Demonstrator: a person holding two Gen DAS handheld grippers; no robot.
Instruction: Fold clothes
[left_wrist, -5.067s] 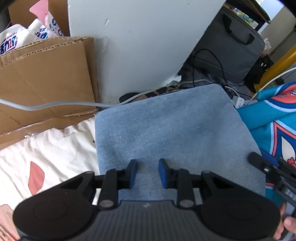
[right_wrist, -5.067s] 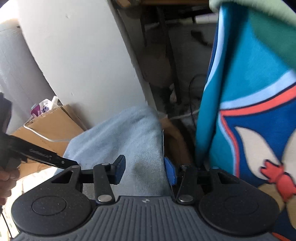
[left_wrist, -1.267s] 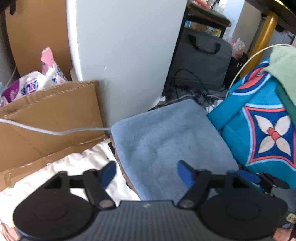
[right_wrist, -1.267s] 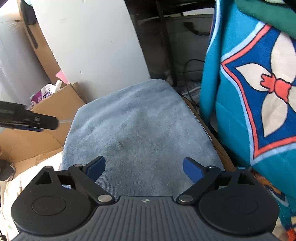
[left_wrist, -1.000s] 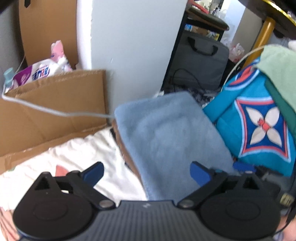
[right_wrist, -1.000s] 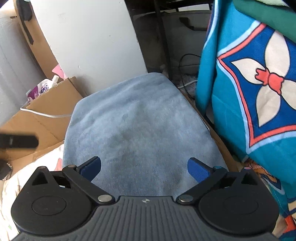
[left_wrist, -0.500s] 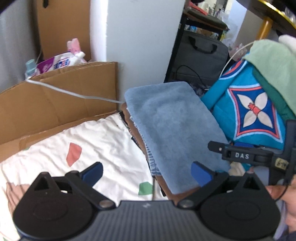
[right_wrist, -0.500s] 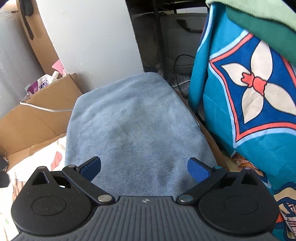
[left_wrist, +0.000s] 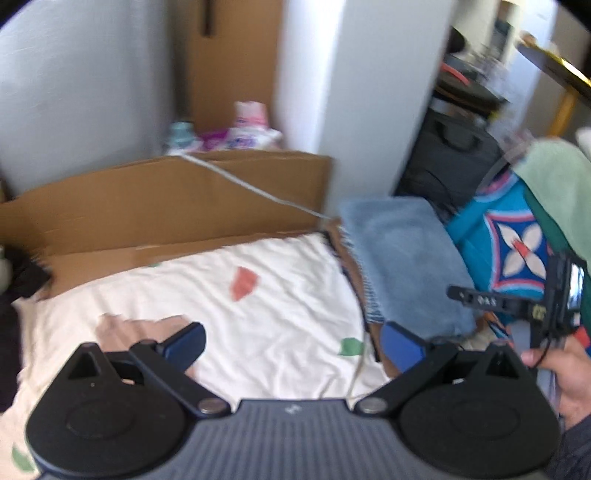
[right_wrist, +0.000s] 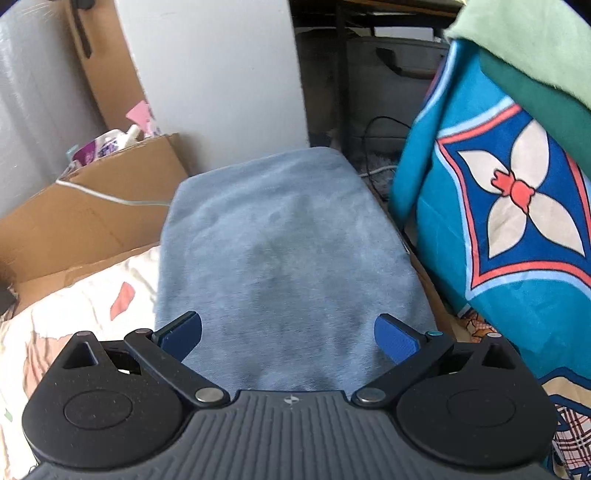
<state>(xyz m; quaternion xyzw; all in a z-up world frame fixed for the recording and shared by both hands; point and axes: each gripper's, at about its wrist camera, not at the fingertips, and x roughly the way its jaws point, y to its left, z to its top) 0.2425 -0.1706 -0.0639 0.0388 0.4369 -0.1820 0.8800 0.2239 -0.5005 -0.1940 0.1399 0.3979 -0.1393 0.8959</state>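
Left wrist view: the left claw (left_wrist: 291, 341) is spread wide and holds nothing, hanging over a white patterned sheet (left_wrist: 258, 295). The folded blue garment (left_wrist: 402, 258) lies at the sheet's right edge.

Right wrist view: the right claw (right_wrist: 288, 334) gapes wide, empty, above the blue garment (right_wrist: 284, 251), beside a teal patterned cloth (right_wrist: 517, 192).

Left black two-finger gripper (left_wrist: 291, 341) with blue pads is hanging with jaws spread wide, gripping nothing. Right black two-finger gripper (right_wrist: 288, 332) is likewise gaping empty; a bare hand (left_wrist: 565, 376) is gripping its handle at right.
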